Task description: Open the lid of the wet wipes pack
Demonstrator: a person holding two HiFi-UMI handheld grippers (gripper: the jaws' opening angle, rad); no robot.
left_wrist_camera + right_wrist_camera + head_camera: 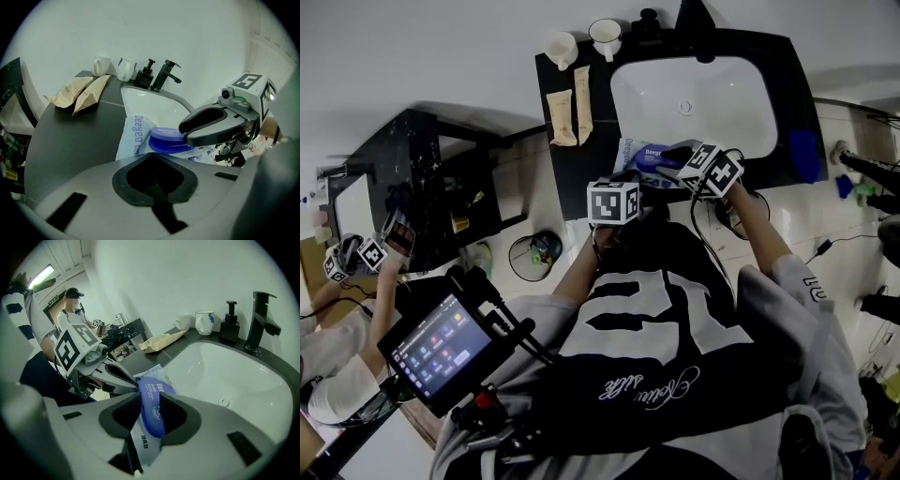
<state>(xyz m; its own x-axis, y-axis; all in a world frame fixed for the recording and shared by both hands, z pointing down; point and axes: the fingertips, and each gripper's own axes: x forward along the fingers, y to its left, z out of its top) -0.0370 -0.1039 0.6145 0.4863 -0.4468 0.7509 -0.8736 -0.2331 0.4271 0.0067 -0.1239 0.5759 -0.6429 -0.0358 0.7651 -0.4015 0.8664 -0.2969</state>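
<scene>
Lid (152, 404) clamped by right gripper (150, 396); left gripper (151, 156) pinches wet wipes pack (133, 137) edge. Lift lid slowly w/ left bracing pack.

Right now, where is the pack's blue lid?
Head view centre: the blue lid sits between the right gripper's jaws, on the wet wipes pack at the white sink's near-left rim, held by the left gripper.

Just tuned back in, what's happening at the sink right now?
A person works two hand-held grippers on a wet wipes pack lying on the counter at the sink rim. The left gripper is shut on the pack's near edge, apparently steadying it. The right gripper is clamped on the blue lid, which looks slightly raised off its base, not fully open.
</scene>
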